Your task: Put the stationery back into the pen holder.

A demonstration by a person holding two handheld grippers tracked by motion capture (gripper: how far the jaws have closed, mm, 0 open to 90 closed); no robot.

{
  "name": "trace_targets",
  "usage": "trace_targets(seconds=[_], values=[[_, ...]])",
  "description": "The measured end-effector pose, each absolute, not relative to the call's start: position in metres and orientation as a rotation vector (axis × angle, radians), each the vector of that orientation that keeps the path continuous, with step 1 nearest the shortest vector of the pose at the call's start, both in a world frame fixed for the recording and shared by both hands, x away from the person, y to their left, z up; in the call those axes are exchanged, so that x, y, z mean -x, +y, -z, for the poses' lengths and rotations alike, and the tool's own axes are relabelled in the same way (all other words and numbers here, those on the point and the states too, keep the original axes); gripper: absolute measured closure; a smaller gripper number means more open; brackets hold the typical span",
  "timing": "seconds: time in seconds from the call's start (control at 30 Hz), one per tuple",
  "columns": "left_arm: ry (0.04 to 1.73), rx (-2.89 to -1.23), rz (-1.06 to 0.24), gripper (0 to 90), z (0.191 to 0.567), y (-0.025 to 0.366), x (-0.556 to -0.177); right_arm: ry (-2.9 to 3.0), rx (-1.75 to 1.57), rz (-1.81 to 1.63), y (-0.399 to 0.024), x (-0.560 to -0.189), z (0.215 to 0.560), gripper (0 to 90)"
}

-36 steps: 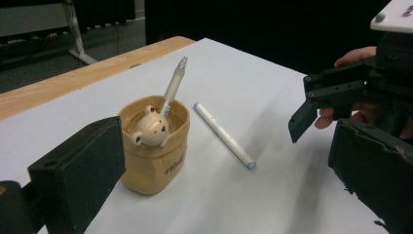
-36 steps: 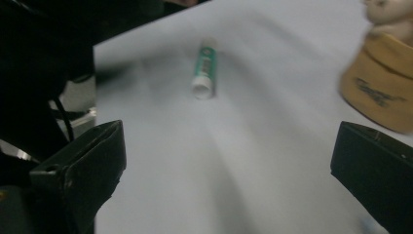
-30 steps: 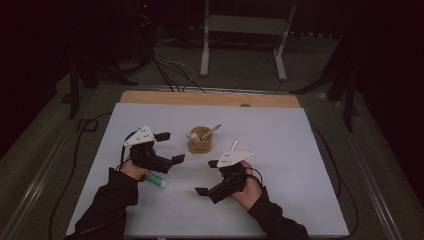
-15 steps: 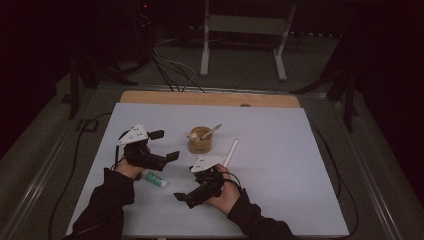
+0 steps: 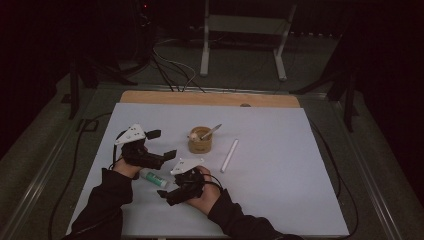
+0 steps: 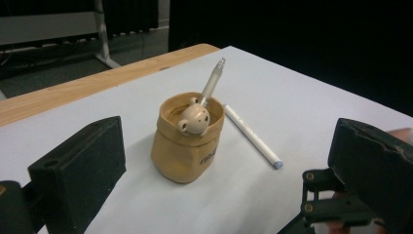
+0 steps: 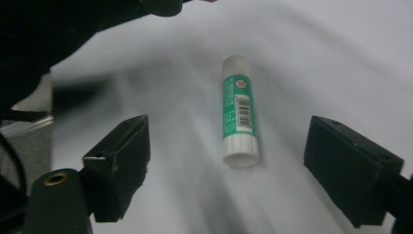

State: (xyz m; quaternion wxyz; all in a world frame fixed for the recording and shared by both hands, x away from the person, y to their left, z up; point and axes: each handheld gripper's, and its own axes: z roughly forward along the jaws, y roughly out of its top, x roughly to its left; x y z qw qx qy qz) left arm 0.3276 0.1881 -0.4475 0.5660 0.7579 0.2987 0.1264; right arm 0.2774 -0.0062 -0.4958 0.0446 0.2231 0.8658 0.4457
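Hovering wide-jawed, just closing, right gripper (image 7: 229,161) frames untouched glue stick (image 7: 238,109), background blurred.

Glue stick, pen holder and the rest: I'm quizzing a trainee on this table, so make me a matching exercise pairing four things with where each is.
Things:
1. glue stick
2. tan pen holder
3. white pen
4. silver pen

Places:
A. flat on the sheet right of the holder
B. standing inside the holder
C. lying ahead of the right gripper, between its open jaws
D. upright mid-table, bear head at its rim

Pairs: 1-C, 2-D, 3-A, 4-B
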Motion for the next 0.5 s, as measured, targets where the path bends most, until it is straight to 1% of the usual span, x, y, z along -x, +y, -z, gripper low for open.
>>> trace_targets(seconds=[0.17, 0.3, 0.5], values=[[0.719, -1.778, -0.301, 0.8, 0.450, 0.190, -0.330, 2.651, -0.638, -1.278, 0.007, -0.278, 0.502, 28.5], [0.729, -1.778, -0.305, 0.8, 0.453, 0.192, -0.331, 2.660, -0.603, -1.215, 0.015, -0.279, 0.506, 35.6], [0.744, -1.777, -0.308, 0.8, 0.455, 0.194, -0.333, 2.681, -0.605, -1.148, 0.025, -0.284, 0.513, 43.2]])
